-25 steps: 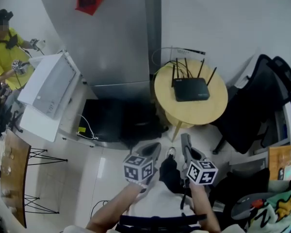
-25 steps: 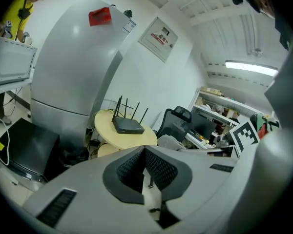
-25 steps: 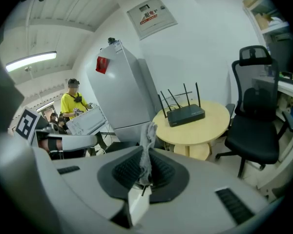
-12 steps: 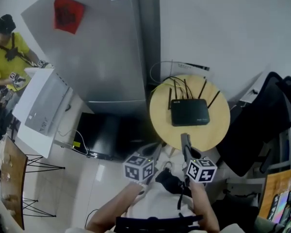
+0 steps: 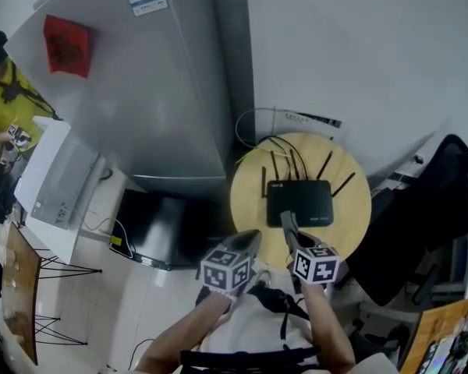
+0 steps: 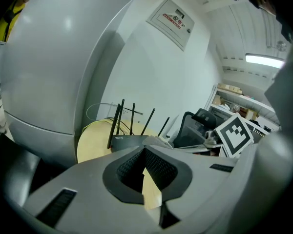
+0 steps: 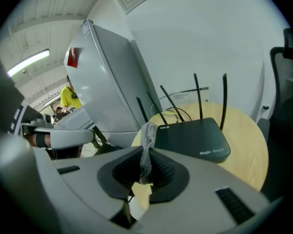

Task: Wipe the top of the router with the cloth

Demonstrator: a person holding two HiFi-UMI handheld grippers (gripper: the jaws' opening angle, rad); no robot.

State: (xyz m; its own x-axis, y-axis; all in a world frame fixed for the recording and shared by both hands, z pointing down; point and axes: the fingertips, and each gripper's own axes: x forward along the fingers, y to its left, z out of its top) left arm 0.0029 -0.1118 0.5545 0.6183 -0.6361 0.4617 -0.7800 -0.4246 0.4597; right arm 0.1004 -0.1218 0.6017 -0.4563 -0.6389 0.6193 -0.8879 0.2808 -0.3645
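The right claw [image 7: 147,155] is closed on the cloth [image 7: 148,133]. Only a narrow grey tuft of it stands up past the jaw tips. Just ahead lies the black router [image 7: 193,136], flat in the middle of the round yellow bench [image 7: 251,145], with its antennas [image 7: 197,96] rising along the far edge. From the head view the claw tip hangs over the router's near edge. Whether the cloth touches the top yet, I cannot tell.

The left claw [image 6: 143,151] is pressed together with nothing in it, low at the near-left side of the bench and clear of the router.

The wipe itself looks not yet begun. The main risk is how little cloth shows: if the claw comes down steep, its hard tips would likely rub the lid instead of the fabric. The router also looks light (nothing holds it down), so a firm forward stroke may slide it across the bench. A long stroke could also catch the antennas and drag the cloth out of the grip.
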